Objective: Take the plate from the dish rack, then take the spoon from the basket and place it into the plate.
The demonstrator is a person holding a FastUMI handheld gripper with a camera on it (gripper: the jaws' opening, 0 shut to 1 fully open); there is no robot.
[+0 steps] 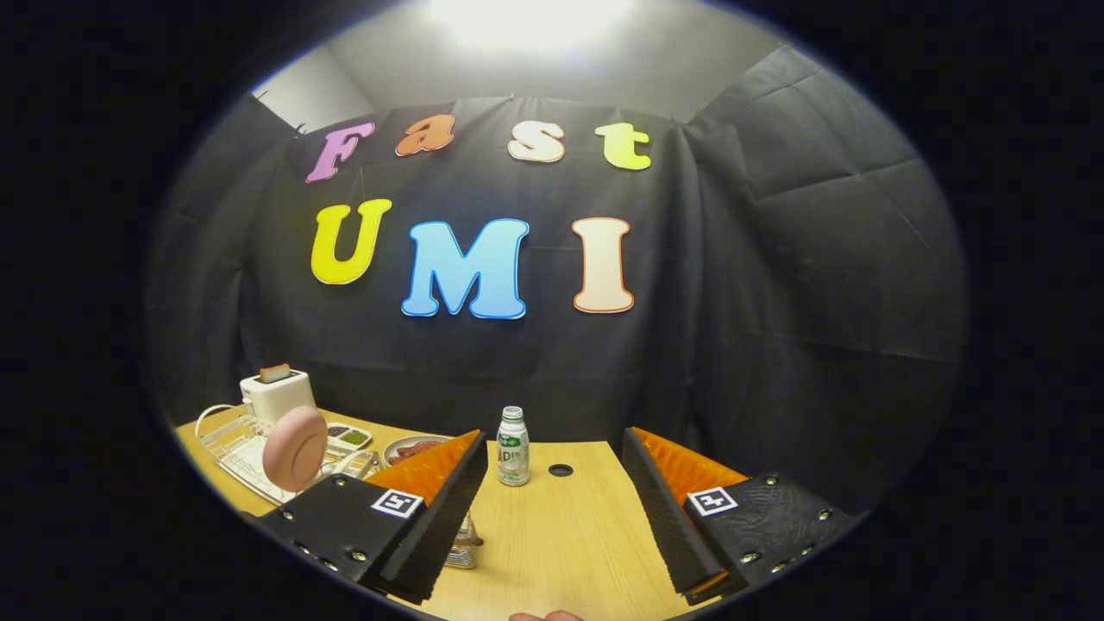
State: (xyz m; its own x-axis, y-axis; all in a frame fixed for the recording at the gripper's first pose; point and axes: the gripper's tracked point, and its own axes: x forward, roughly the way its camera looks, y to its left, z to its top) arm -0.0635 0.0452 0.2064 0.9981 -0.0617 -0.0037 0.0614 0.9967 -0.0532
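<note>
- gripper view: the gripper point(555, 448) hangs above a light wooden table point(569, 535), its two fingers spread wide apart with bare tabletop between them; nothing is held.
- just beyond the fingers, roughly between their tips, a small white plastic bottle with a green cap and green label point(512, 447) stands upright on the table.
- near the bottle, on the side of the right finger, a small round dark hole point(561, 470) sits in the table surface.
- the round pink plate point(294, 448) stands on edge, nearly upright, in a white wire dish rack point(231, 444) far off beyond the left finger, well apart from the gripper.
- behind the rack, against the black cloth wall point(776, 302), a white toaster point(276, 394) stands with a brownish slice showing at its top.
- beside the plate lies a small white tray holding dark and green foods point(348, 436), and next to it a shallow dish with reddish pieces point(416, 448), partly hidden by the left finger.
- under the tip of the left finger a bit of metal wire object point(463, 545) peeks out; it may be the basket, but too little shows to be sure, and i cannot make out the spoon.
- at the near edge of the table a sliver of a person's hand point(545, 616) shows.
</note>
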